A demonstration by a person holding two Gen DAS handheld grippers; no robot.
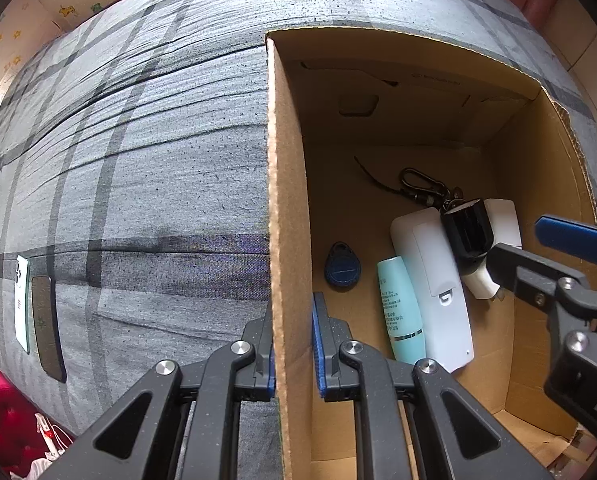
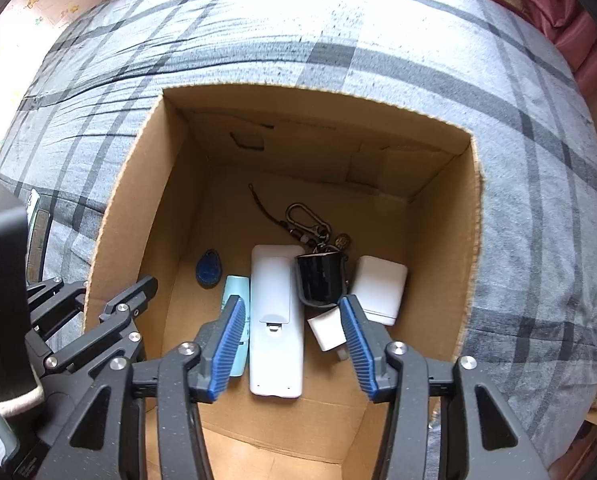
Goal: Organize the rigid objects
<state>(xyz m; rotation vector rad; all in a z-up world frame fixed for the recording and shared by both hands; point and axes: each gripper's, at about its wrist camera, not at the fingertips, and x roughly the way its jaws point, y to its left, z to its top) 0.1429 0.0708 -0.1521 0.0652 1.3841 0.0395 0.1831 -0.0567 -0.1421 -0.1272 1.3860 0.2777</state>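
A: Where are the things?
B: In the cardboard box (image 2: 130,208) on the bed (image 2: 378,40): white remote (image 2: 274,320), teal tube (image 2: 234,292), blue fob (image 2: 209,269), black cup (image 2: 321,280), white charger (image 2: 380,290), keyring (image 2: 306,218).
A: And the tongs?
B: Left tongs (image 1: 293,344) clenched on the box's left wall; right tongs (image 2: 294,348) released, nothing gripped, above the remote.

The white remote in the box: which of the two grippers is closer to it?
Right. The right gripper hangs open directly over the white remote inside the cardboard box. The left gripper is off to the side, shut on the box's wall.
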